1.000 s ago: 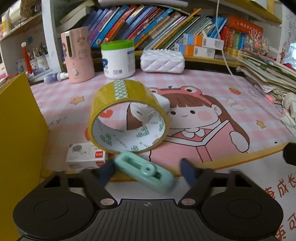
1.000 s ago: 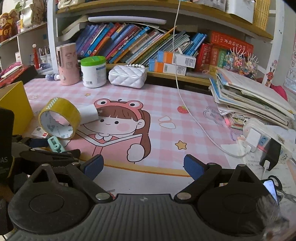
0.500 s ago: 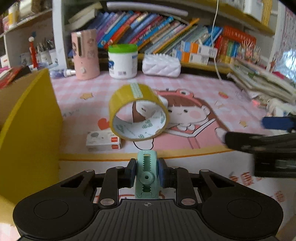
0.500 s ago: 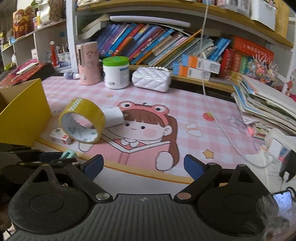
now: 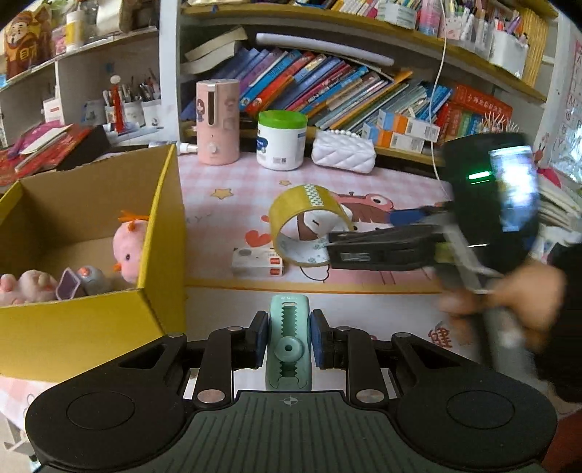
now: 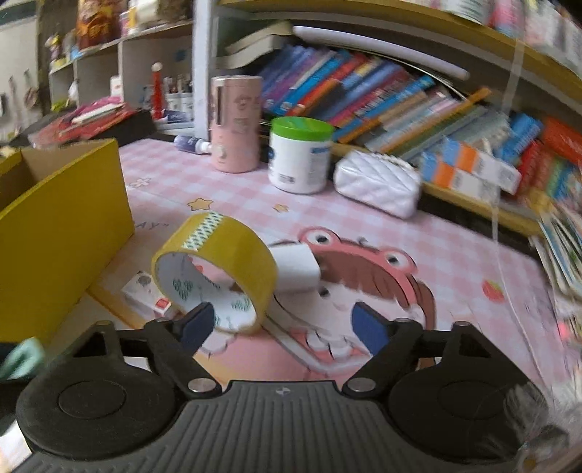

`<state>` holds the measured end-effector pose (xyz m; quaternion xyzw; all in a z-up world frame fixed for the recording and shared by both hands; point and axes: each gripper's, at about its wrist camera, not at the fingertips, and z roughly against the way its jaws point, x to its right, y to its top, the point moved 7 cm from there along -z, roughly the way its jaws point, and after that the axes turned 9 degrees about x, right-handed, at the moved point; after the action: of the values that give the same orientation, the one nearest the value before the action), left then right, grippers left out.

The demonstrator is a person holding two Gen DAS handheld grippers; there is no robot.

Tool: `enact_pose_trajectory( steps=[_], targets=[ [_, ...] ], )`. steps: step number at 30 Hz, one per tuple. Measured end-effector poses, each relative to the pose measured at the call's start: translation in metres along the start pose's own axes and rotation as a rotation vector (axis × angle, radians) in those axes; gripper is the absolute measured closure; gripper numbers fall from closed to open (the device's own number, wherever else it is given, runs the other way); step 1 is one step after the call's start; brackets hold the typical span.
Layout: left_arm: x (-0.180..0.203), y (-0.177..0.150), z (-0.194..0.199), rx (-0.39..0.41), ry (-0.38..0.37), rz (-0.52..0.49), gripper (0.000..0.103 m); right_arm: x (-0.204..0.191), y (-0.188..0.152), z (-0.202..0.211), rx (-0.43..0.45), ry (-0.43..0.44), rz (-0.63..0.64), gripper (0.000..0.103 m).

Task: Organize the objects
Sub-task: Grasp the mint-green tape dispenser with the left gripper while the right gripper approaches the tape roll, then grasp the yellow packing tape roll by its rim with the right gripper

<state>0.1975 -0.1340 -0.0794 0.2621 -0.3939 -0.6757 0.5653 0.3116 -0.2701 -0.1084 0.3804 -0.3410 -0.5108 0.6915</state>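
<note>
Mint-green correction tape (image 5: 289, 340) is now clamped in my left gripper (image 5: 289, 336) and off the surface (image 5: 382, 305), ready for the yellow box (image 5: 91, 320). My right gripper (image 6: 280, 324), closing with nothing pinched yet, has moved up to the yellow tape roll (image 6: 218, 269).

A: Soft, even daylight in both views, no hard shadows on the pink desk mat (image 5: 225, 203). A bright patch sits at the far right edge of the left wrist view.

B: Blur? The right gripper (image 5: 363, 236) and the hand (image 5: 509, 294) holding it smear across that view (motion, not focus).

A: The right wrist view is smeared all over, worst on the far books (image 6: 363, 98) and the right edge.

B: Fisheye bends the shelves (image 5: 327, 22) into arcs, corners go dark.
</note>
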Motion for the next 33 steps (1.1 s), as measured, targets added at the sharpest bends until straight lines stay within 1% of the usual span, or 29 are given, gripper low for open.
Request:
enact_pose_trajectory(
  steps=[2,3,5,6,8,10,12,14,18,20,27,33],
  targets=[
    [0.001,0.002,0.005,0.014,-0.011,0.004,0.08,-0.008,0.002,-0.014,0.008,0.001,0.057,0.038],
    [0.002,0.004,0.007,0.021,-0.016,0.003,0.08,-0.011,0.003,-0.02,0.015,0.003,0.084,0.04],
    [0.004,0.005,0.011,0.031,-0.024,0.002,0.08,-0.015,0.005,-0.029,0.032,0.008,0.121,0.052],
    [0.005,0.005,0.011,0.034,-0.025,0.003,0.08,-0.016,0.007,-0.034,0.038,0.01,0.134,0.056],
    [0.004,0.005,0.013,0.036,-0.028,0.007,0.08,-0.016,0.009,-0.039,0.044,0.01,0.139,0.075],
    [0.002,0.004,0.013,0.038,-0.029,0.013,0.08,-0.011,0.013,-0.04,0.044,0.011,0.126,0.09],
    [0.002,0.004,0.014,0.042,-0.034,0.016,0.08,-0.005,0.016,-0.034,0.055,-0.004,0.1,0.09],
    [0.003,0.005,0.014,0.047,-0.044,0.016,0.08,0.0,0.019,-0.025,0.066,0.007,0.066,0.093],
    [0.004,0.007,0.014,0.058,-0.071,0.01,0.08,0.009,0.026,0.006,0.107,0.01,0.011,0.095],
    [0.005,0.009,0.015,0.066,-0.086,0.004,0.08,0.012,0.027,0.021,0.111,0.005,-0.02,0.095],
    [-0.004,0.014,0.027,0.1,-0.142,0.006,0.08,0.016,0.017,0.076,0.064,-0.047,-0.124,0.095],
    [-0.017,0.012,0.046,0.123,-0.195,0.003,0.08,0.001,0.005,0.119,0.047,-0.091,-0.178,0.095]
  ],
)
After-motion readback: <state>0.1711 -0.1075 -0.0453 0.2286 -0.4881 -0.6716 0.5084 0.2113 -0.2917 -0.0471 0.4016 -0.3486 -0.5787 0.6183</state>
